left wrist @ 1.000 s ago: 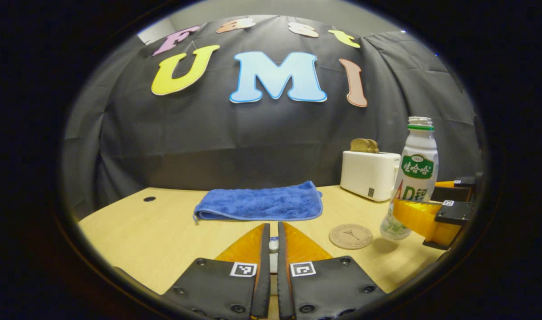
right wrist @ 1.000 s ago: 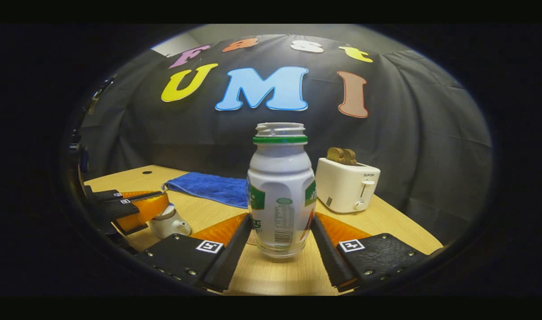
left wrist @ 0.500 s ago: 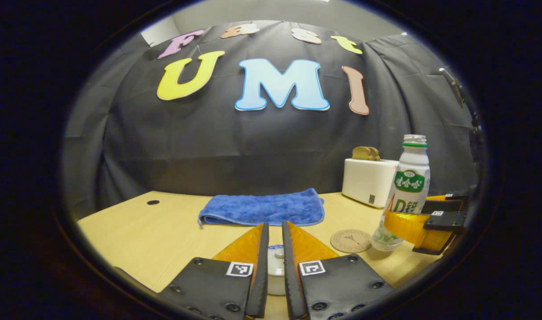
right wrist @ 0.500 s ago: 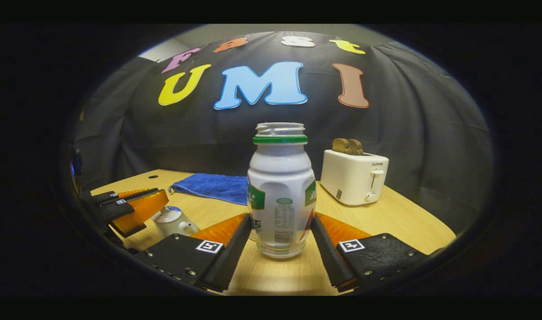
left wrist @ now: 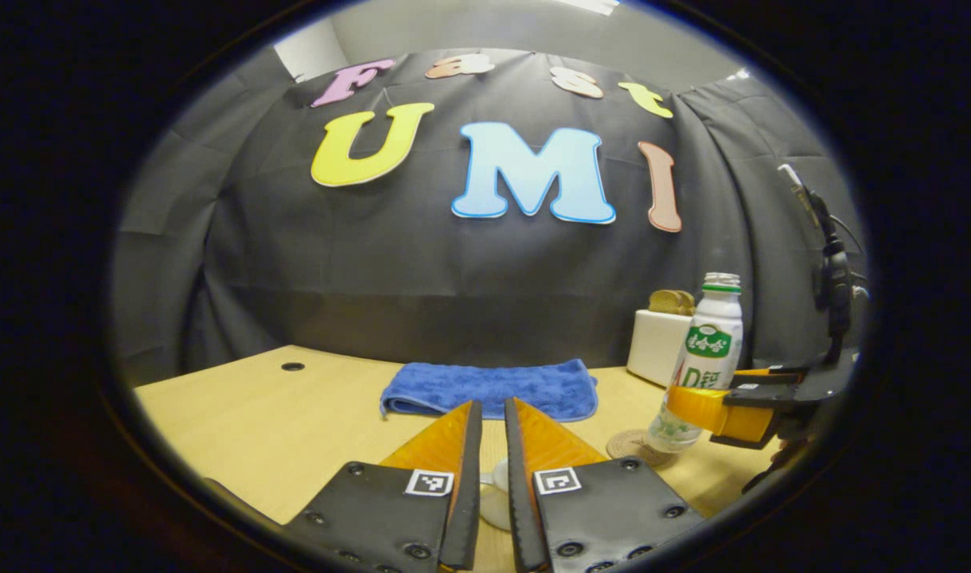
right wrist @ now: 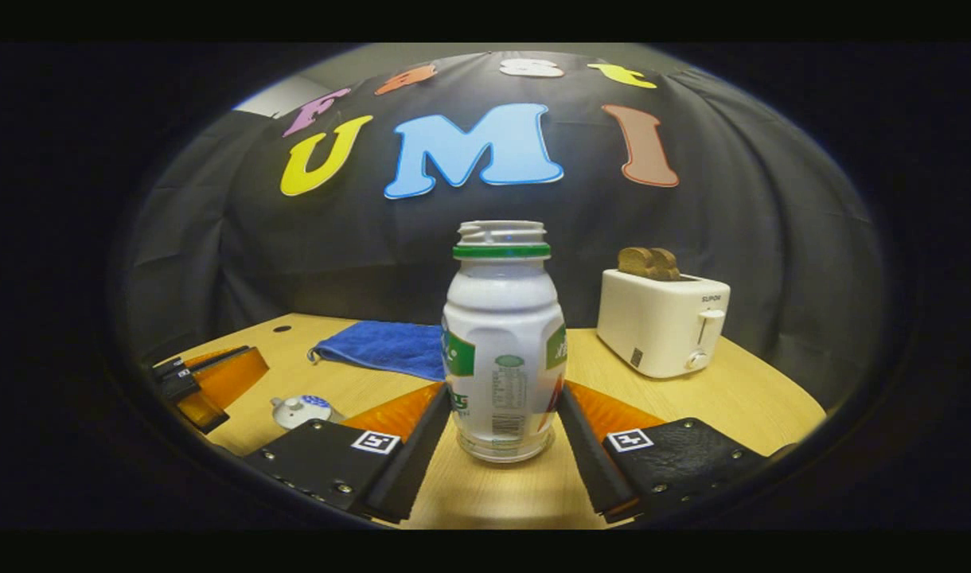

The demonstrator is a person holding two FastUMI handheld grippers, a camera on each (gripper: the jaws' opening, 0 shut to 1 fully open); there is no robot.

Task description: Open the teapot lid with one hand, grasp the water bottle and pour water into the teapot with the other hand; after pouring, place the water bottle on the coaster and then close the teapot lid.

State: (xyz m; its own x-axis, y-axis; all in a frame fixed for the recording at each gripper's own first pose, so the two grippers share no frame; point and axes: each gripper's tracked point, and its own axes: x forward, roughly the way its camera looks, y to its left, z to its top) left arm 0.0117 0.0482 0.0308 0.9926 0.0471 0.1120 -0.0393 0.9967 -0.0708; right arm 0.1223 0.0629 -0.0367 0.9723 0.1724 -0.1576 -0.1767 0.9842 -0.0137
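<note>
In the left gripper view, the left claw (left wrist: 487,446) is nearly closed, with only a thin slit between its fingers. A white rounded bit of the teapot (left wrist: 495,493) shows low in that slit, but I cannot tell whether the fingers press on the lid knob or merely stand close around it. Toward the right edge of the surface (left wrist: 255,430), the right claw (left wrist: 712,406) holds the water bottle (left wrist: 704,358), whose base sits at or just above the coaster (left wrist: 633,446); contact is unclear from here. A blue towel (left wrist: 493,388) lies toward the far edge, and a white toaster (left wrist: 653,346) stands behind the bottle.

In the right gripper view, the right claw (right wrist: 504,418) is clamped on the bottle (right wrist: 503,350), both fingers against its lower sides. The bottle is upright, uncapped, with a green ring under the mouth, and looks nearly empty. The teapot (right wrist: 298,411) sits near the left edge with its white and blue lid (right wrist: 304,404) seemingly on it, and the left claw (right wrist: 215,382) is just beside it, apart from the lid.

By my judgement pouring is over and the lid seems back in place. What is left is releasing the bottle on the coaster, if it truly rests there.
</note>
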